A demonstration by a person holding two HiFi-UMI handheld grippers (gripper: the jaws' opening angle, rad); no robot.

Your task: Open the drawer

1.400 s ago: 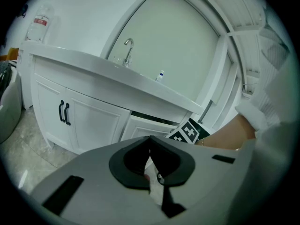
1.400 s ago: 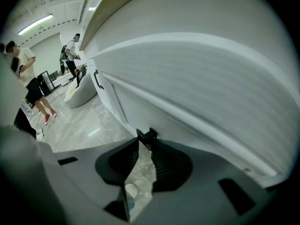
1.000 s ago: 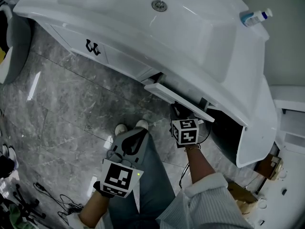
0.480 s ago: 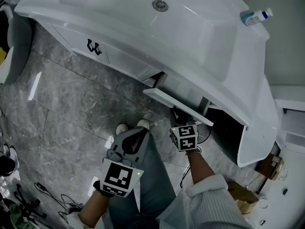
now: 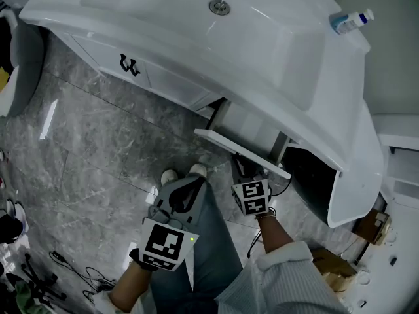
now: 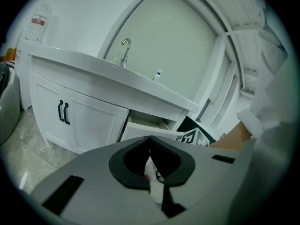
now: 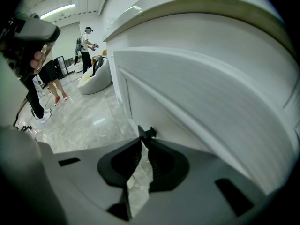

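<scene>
The white vanity's drawer [image 5: 242, 152] stands partly pulled out below the basin; its front panel tilts toward me. My right gripper [image 5: 245, 170] reaches under that front, its marker cube just below. In the right gripper view the jaws are closing, and the right gripper [image 7: 143, 142] pinches the small black drawer handle [image 7: 148, 133] at its tips, with the drawer front [image 7: 211, 93] close above. My left gripper [image 5: 190, 188] hangs over my leg, apart from the vanity, jaws together and empty. The left gripper [image 6: 150, 142] looks toward the open drawer [image 6: 147, 128].
Left of the drawer are cabinet doors with black handles [image 5: 129, 65]. A bottle [image 5: 350, 22] lies on the basin's right rim. An open cabinet door [image 5: 350, 195] hangs at the right. Cables [image 5: 78, 273] trail on the marble floor. People [image 7: 86, 43] stand far off.
The drawer front has slid further out from the vanity. My right gripper has moved back toward me with it. The left gripper has stayed where it was.
</scene>
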